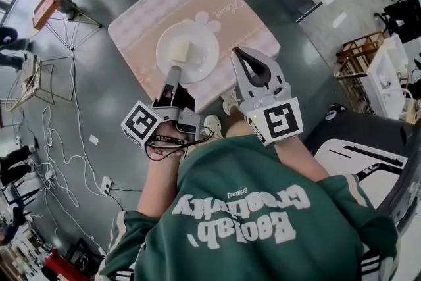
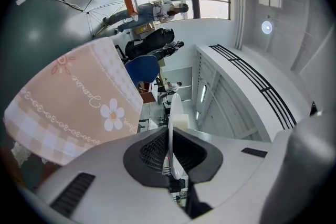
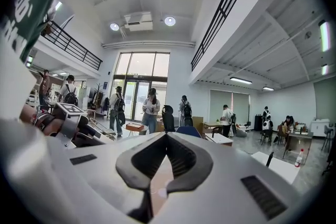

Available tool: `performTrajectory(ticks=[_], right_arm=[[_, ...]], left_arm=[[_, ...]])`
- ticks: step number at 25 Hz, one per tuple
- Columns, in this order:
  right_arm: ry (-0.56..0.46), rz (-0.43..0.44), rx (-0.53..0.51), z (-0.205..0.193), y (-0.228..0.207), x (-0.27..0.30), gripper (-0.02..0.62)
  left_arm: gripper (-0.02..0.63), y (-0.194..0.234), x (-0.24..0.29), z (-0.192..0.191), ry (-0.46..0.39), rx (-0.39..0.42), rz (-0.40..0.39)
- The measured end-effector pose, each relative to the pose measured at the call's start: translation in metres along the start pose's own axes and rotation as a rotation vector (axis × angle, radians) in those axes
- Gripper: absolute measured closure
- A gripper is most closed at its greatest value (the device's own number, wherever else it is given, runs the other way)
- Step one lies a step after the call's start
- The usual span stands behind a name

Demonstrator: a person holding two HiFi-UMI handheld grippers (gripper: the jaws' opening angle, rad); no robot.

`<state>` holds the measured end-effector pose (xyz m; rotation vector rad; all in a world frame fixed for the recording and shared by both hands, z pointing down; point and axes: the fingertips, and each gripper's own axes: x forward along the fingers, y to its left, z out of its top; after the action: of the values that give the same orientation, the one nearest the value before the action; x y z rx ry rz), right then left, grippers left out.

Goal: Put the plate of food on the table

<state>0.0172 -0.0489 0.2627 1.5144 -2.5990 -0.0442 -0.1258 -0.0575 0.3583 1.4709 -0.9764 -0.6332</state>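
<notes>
Between the jaws of the left tool, the near rim of a white plate is pinched, the plate showing edge-on in the left gripper view as a thin white line clamped by the ribbed pads. Just past this tool's tips, a pale block of food sits on the plate. Under and beyond the tool lies the desk, covered by a pink cloth with a flower print; in the left gripper view, background shows between the cloth and the plate, so the plate looks raised off the desk. Beside the left tool, near the plate's right rim but apart from it, the right tool has its jaws pressed together at the tips with nothing in them. Behind both tools is the person's green sweatshirt.
</notes>
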Motion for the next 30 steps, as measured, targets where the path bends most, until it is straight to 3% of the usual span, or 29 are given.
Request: performTrajectory(ticks=[30], right_arm=[[-0.034, 0.147, 0.017, 0.008, -0.037, 0.075, 0.58]], left_arm=[[0.58, -0.015, 0.058, 0.039, -0.138, -0.006, -0.003]])
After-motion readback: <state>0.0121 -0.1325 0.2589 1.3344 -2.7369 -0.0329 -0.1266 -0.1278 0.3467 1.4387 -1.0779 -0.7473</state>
